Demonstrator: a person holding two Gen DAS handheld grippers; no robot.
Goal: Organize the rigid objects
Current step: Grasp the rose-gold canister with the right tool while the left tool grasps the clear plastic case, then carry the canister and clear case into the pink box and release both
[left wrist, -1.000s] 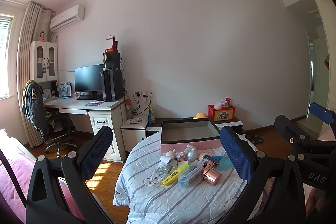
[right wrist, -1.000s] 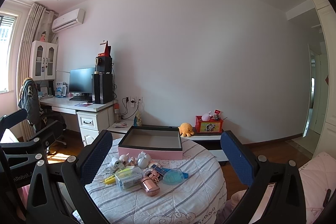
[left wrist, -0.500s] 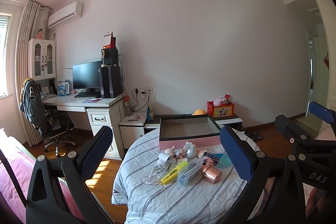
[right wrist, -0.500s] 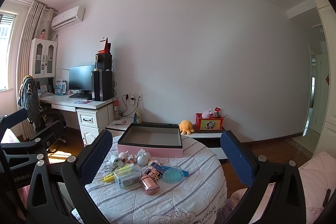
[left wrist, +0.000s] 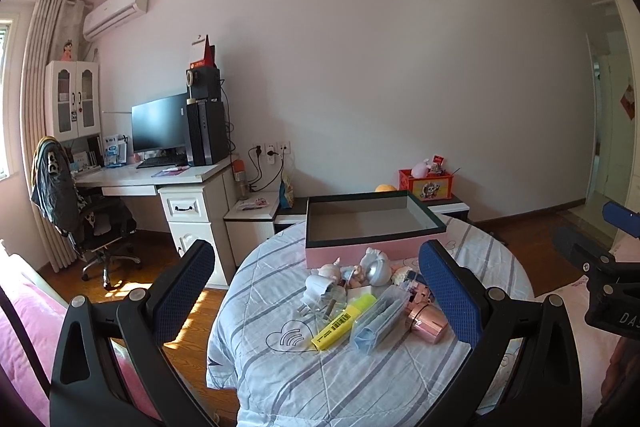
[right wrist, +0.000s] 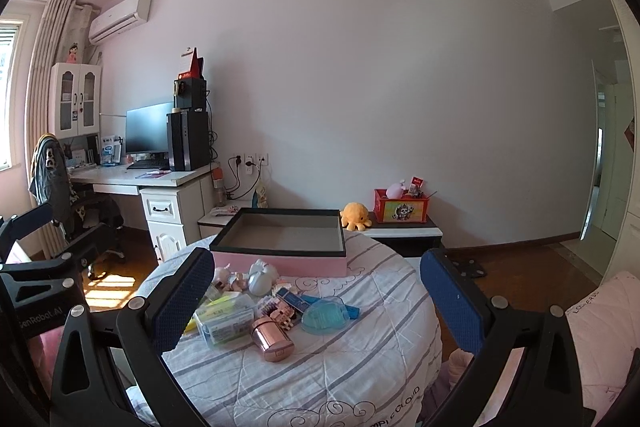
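Observation:
A pink box with a dark rim stands open and empty at the far side of a round table under a striped cloth. In front of it lies a pile: a yellow highlighter, a clear plastic case, a rose-gold cylinder, small figurines, a teal shell-shaped case. My left gripper is open, held above the near edge. My right gripper is open too, empty, short of the pile.
A white desk with monitor and computer tower stands left, an office chair beside it. A low cabinet behind the table carries a red box and an orange plush octopus. Pink bedding lies right. Wooden floor surrounds the table.
Both grippers have come a little closer to the table and tilted down; the pile and box sit larger in both views. Nothing on the table has moved.

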